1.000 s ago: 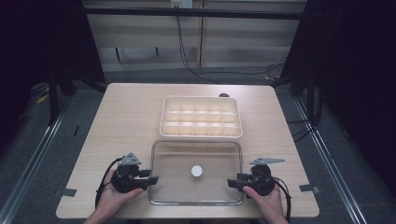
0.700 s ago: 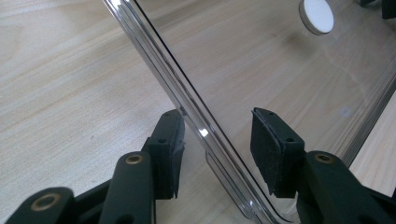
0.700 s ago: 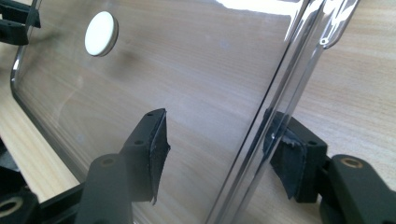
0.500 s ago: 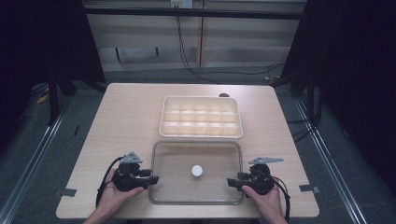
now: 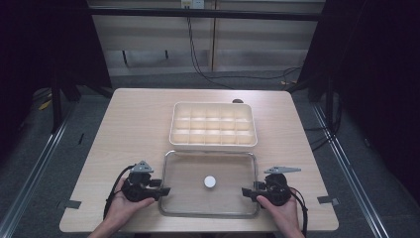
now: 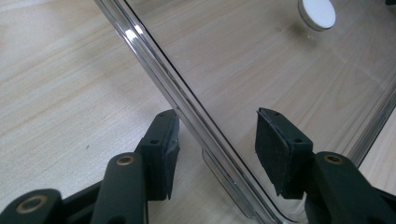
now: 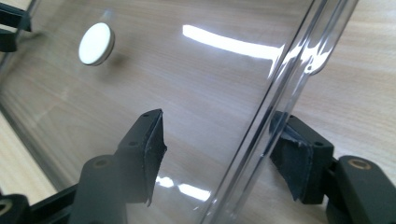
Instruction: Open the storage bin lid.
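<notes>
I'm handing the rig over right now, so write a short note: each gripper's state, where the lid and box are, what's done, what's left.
Left gripper: open, fingers straddling the left rim of the clear lid, not clamped.
Right gripper: open, fingers straddling the lid's right rim, not clamped.
The clear lid, with its white knob, lies flat on the table at the near edge. The cream compartment box sits just beyond it, uncovered; its cells look empty.
Done: both grippers lined up on the lid's side rims.
Left: probably close both, lift the lid level, set it on the box.
</notes>
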